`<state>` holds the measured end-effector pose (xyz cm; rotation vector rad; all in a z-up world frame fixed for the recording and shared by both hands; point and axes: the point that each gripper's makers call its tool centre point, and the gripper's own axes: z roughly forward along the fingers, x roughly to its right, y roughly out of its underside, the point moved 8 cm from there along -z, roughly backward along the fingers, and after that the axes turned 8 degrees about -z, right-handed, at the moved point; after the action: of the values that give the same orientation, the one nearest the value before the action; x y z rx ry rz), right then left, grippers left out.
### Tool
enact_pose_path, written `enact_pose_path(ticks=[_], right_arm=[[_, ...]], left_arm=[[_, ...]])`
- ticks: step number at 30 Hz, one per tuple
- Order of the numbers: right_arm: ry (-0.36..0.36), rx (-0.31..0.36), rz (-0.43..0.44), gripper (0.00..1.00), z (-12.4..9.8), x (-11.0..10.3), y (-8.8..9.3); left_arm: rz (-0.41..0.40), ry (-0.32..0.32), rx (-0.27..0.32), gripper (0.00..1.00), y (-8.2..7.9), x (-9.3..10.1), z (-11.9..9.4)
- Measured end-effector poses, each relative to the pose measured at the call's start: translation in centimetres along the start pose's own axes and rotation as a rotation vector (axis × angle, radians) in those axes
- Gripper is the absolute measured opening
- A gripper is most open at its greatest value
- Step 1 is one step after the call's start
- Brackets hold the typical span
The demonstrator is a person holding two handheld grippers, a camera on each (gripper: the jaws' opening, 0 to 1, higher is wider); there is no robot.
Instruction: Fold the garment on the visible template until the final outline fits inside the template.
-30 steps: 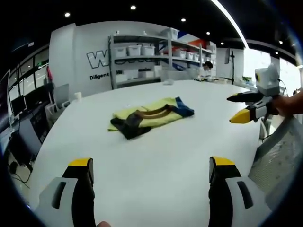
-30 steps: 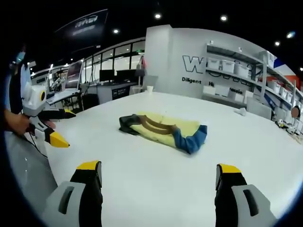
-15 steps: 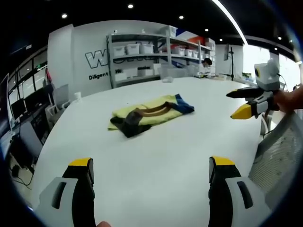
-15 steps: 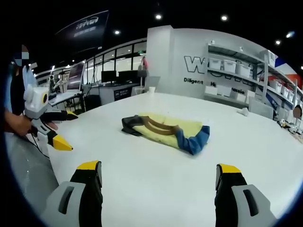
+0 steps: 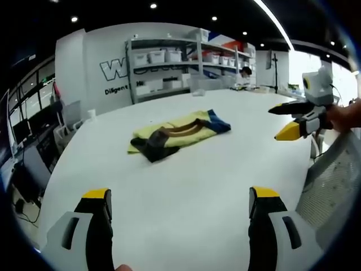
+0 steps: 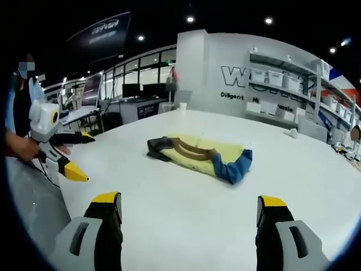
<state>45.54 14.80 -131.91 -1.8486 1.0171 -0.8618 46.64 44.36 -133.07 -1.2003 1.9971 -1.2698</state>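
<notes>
The garment [image 5: 177, 135] is lying folded into a compact bundle in the middle of the white desk [image 5: 186, 192], showing yellow cloth with brown curved bands, a dark part at one end and blue at the other. Both the left tongs [image 5: 179, 210] and the right tongs [image 6: 190, 212] are hovering released, well apart from it, gripping nothing.

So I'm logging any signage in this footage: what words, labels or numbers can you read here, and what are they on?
"W": big outlined letter on the white wall, the rest cut off by the shelves.
"Diligent": small dark word under it on the same wall; what follows is hidden.
Dark hanging sign: lettering too blurred to read.
Bins on the shelves: no readable labels.
Garment: no text.
</notes>
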Motion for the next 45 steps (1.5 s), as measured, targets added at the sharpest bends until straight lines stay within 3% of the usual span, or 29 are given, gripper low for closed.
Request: enact_pose_path(ticks=[32, 45], right_arm=[[0.022, -0.012, -0.003, 0.99, 0.17, 0.29, 0.11], [0.036, -0.013, -0.001, 0.99, 0.05, 0.51, 0.01]], left_arm=[[-0.063, 0.04, 0.0, 0.99, 0.14, 0.06, 0.29], [-0.053, 0.053, 0.006, 0.99, -0.07, 0.29, 0.26]])
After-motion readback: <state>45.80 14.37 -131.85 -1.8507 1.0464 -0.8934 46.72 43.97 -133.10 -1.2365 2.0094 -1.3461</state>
